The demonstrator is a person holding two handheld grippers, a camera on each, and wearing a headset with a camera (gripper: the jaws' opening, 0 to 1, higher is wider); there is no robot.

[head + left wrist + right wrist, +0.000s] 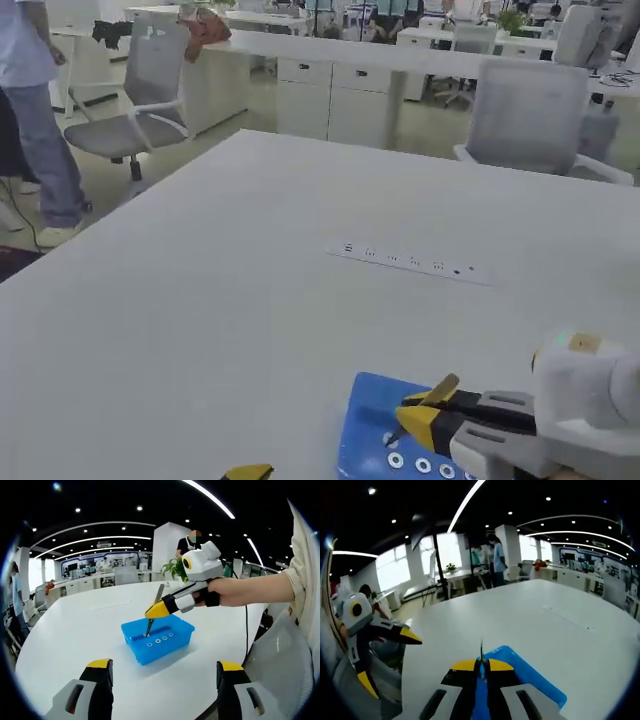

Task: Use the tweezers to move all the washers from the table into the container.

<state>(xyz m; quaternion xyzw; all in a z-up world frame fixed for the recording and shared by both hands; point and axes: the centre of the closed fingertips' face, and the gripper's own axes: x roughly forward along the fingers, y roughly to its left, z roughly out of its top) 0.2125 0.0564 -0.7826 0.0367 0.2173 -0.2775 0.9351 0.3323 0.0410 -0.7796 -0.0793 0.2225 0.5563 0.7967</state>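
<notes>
The right gripper (481,669) clamps its fingers on the tweezers (150,624), tips below them in the container (165,654); best ease pressure low, beside the washers (161,640). The left gripper (165,666) fingers stand apart.

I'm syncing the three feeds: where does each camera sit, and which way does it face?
Head view: on the headset, looking down across the table at the container; right gripper low right.
Left gripper view: on the left gripper, facing the container and the right gripper's tweezers; own open jaws, the person's hand.
Right gripper view: along its jaws shut on the tweezers, over the container.
All three share the container.
</notes>
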